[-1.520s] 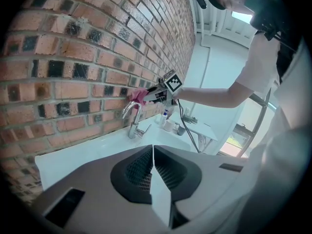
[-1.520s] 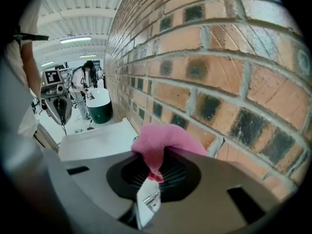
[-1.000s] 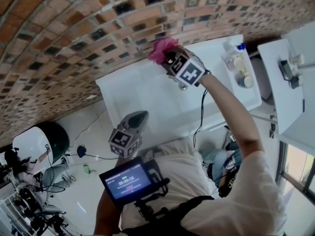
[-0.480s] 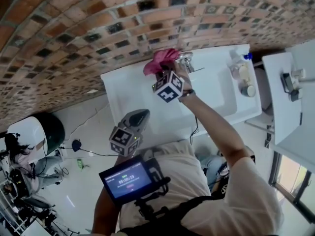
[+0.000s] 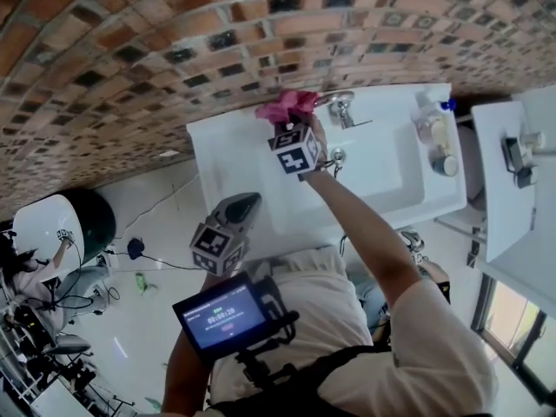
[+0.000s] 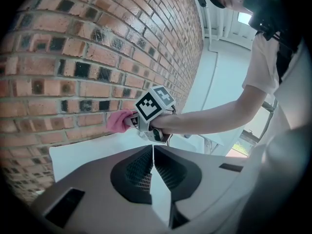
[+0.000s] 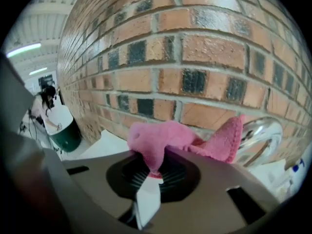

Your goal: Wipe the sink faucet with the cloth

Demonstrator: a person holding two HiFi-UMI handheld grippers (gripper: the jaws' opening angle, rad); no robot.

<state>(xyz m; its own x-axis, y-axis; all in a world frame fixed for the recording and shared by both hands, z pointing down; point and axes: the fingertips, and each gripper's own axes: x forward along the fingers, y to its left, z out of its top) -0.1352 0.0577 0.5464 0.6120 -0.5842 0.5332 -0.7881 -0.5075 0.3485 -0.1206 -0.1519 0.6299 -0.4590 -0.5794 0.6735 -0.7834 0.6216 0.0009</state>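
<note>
- The right arm (image 5: pixel 365 224) stretches forward and across the sink (image 5: pixel 234 146), reaching the right hand-held gripper (image 5: pixel 291 122) up to the back ledge by the brick wall (image 5: pixel 174 50).
- The right hand-held gripper is clamped on the pink cloth (image 5: pixel 287 105); in the right gripper view a fold of the cloth (image 7: pixel 168 138) is pinched between the nearly closed jaws of that hand-held gripper (image 7: pixel 152 169).
- The left hand-held gripper (image 5: pixel 246 205) is held low, near the person's body and well apart from the sink. Its jaws point towards the sink. In the left gripper view the jaws meet, with nothing between them (image 6: pixel 152 152).
- The cloth is bunched, with its long axis along the wall. One end is in the jaws, and the other corner is against the chrome spout of the faucet (image 7: pixel 258 133).
- The faucet (image 5: pixel 340 104) stands at the sink's back edge, just right of the cloth, and its curved spout arches out over the basin.
- A clear bottle (image 5: pixel 431 111) with a blue cap and a small round jar (image 5: pixel 444 165) stand on the sink's right ledge. Their contents cannot be made out.
</note>
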